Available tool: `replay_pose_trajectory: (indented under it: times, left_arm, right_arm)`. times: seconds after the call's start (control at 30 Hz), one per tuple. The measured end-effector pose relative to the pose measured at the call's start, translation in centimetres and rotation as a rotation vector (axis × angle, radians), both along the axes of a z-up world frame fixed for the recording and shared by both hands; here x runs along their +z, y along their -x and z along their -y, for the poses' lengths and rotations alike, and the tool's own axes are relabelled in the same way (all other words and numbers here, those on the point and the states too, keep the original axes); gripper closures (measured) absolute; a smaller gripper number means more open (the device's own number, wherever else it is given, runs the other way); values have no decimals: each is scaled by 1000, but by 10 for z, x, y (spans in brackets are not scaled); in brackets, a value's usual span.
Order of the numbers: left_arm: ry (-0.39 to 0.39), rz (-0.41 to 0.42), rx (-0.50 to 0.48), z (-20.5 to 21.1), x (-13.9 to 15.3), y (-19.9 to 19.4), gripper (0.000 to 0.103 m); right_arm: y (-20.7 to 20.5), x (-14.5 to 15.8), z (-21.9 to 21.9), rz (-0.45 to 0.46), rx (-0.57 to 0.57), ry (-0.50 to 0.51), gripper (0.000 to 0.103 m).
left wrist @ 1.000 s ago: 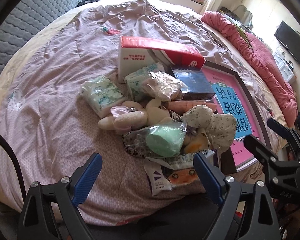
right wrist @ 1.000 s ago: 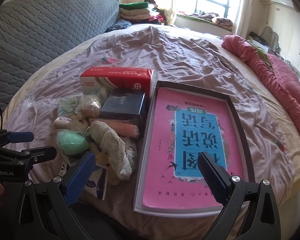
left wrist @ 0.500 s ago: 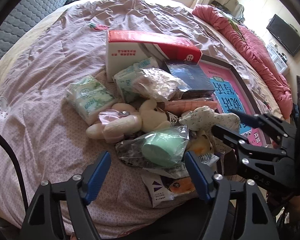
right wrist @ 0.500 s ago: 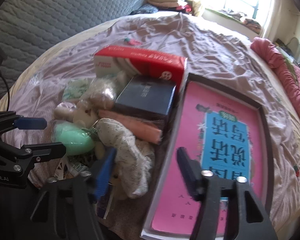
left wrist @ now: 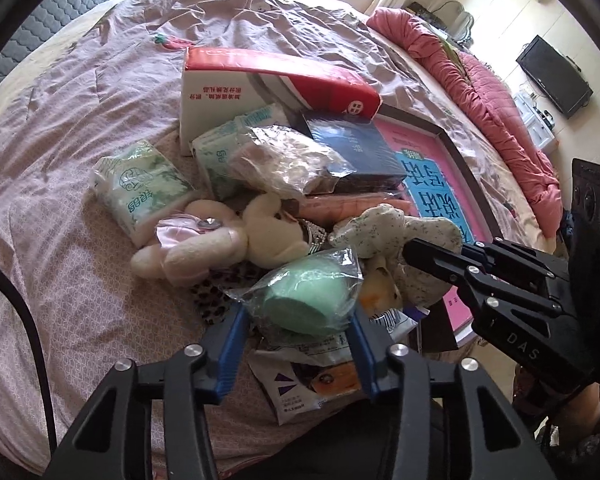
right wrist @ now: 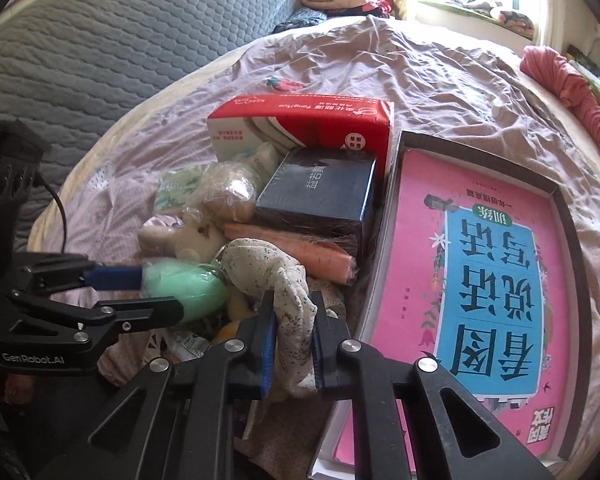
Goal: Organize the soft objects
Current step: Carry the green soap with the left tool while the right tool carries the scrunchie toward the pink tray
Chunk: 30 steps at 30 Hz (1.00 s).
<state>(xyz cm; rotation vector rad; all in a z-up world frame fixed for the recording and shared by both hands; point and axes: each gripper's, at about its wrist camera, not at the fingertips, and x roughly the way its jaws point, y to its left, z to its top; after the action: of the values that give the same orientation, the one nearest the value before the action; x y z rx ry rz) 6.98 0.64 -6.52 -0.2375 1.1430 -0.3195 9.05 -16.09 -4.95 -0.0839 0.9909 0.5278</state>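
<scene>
Both tools just closing: right tool (right wrist: 293,334) clamped on speckled cloth toy (right wrist: 278,276), left tool (left wrist: 298,334) half-shut, pressing bagged green sponge (left wrist: 308,296), near bed (left wrist: 80,92) edge. Lifts likely next.

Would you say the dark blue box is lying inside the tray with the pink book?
No, the dark blue box rests outside the tray, against its left wall.

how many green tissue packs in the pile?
2. One tissue pack lies at the pile's left edge on the bedspread; the second tissue pack leans against the red-and-white box, partly under a clear bag. More could be buried beneath the pile.
</scene>
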Motion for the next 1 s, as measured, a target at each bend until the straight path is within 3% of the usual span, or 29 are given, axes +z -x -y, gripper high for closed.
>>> replay_pose_trajectory:
  times: [0.33, 1.0]
  left_arm:
    - [51, 51, 23, -6, 22, 10, 65]
    - [0, 163, 49, 10, 85, 27, 65]
  right_arm:
    - [9, 18, 6, 41, -11, -45, 91]
    - [33, 73, 28, 130, -73, -146, 92]
